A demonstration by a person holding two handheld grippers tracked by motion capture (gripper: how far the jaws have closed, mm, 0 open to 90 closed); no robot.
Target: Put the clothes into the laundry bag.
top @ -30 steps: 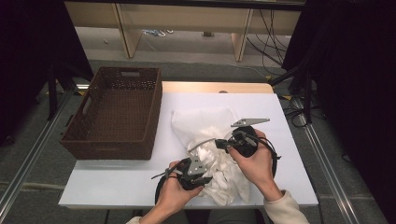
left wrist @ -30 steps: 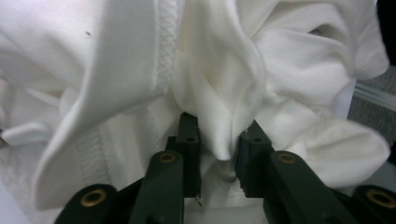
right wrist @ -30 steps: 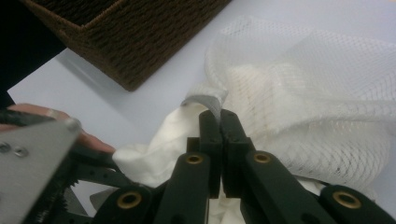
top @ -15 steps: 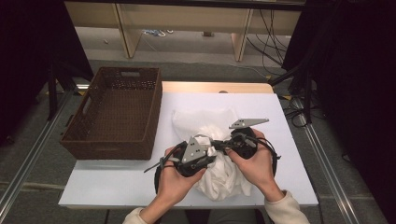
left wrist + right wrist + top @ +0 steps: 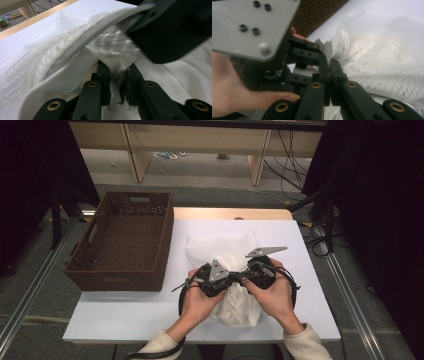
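White mesh laundry bag (image 5: 235, 270) with zipper, crumpled on table (image 5: 125, 315), both tongs (image 5: 117, 82) (image 5: 331, 75) pinching its fabric

Black grippers (image 5: 235, 276) (brass rivets), cream sleeves (image 5: 305, 346)

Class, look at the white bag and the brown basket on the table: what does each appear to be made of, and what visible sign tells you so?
White bag: seemingly thin synthetic mesh fabric, matte; its open net weave shows, with a zip band along one edge. Brown basket: apparently woven wicker or a plastic imitation, dull dark brown; the crossed strands in its walls show, but the look leaves it open which.
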